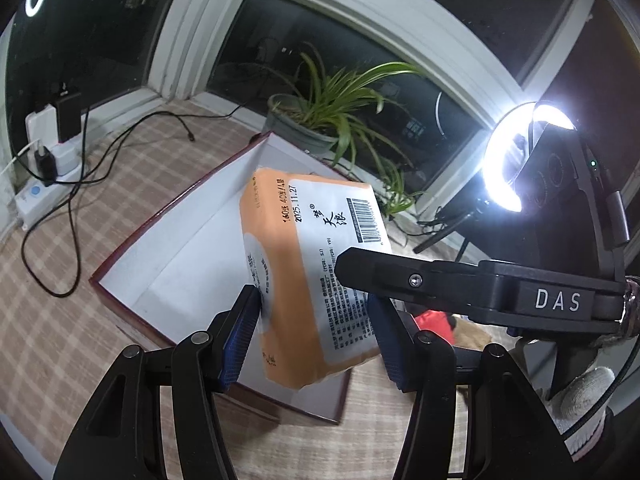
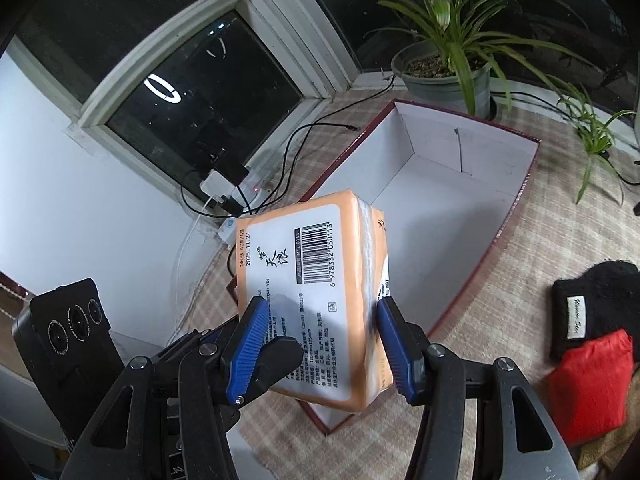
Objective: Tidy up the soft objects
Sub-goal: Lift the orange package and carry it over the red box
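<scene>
an orange tissue pack [image 1: 316, 276] is gripped by both grippers at once. the left gripper [image 1: 316, 340] is closed on its near end, blue pads [image 1: 240, 340] pressed against both sides; the right gripper [image 2: 320, 344] is clamped on the same pack [image 2: 312, 288], its pads [image 2: 248, 344] denting the wrapper. the pack is held in the air, tilted, label and barcode up, above the near part of an open white-lined box [image 2: 460, 184] with dark red outer walls. the box is set on a checked table [image 2: 500, 280]. a black cloth item [image 2: 592, 304] and a red one [image 2: 588, 380] lie beside the box. a potted plant [image 2: 452, 68] is seen behind the box.
</scene>
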`<state>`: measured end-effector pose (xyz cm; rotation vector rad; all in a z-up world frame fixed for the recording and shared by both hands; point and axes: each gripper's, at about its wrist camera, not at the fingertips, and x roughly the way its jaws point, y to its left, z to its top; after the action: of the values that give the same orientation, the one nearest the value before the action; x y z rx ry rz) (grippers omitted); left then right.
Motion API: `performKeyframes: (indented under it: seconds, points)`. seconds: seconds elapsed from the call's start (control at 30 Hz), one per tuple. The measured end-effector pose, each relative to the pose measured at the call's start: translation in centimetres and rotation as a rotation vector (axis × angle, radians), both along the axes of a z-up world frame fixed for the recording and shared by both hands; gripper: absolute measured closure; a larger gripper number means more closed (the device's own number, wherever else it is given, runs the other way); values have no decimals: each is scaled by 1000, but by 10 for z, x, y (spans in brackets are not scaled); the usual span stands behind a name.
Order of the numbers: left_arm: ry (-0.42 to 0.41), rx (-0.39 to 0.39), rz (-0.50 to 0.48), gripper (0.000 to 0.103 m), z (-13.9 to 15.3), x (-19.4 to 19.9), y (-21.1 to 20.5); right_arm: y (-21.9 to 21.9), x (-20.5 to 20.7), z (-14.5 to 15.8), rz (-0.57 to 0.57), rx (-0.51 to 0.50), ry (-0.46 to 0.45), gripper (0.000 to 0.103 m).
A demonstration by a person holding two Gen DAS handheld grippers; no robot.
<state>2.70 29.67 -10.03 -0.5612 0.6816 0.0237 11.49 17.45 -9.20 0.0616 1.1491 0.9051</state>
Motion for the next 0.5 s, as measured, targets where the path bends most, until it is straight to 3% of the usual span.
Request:
performKeyframes:
  seconds: [0.37, 0.5]
  points:
    - [77, -19, -12, 49, -24, 17, 15, 6, 14, -19, -23, -13, 24, 50]
    - [83, -19, -2, 49, -26, 15, 16, 3, 14, -19, -32, -26, 3, 45]
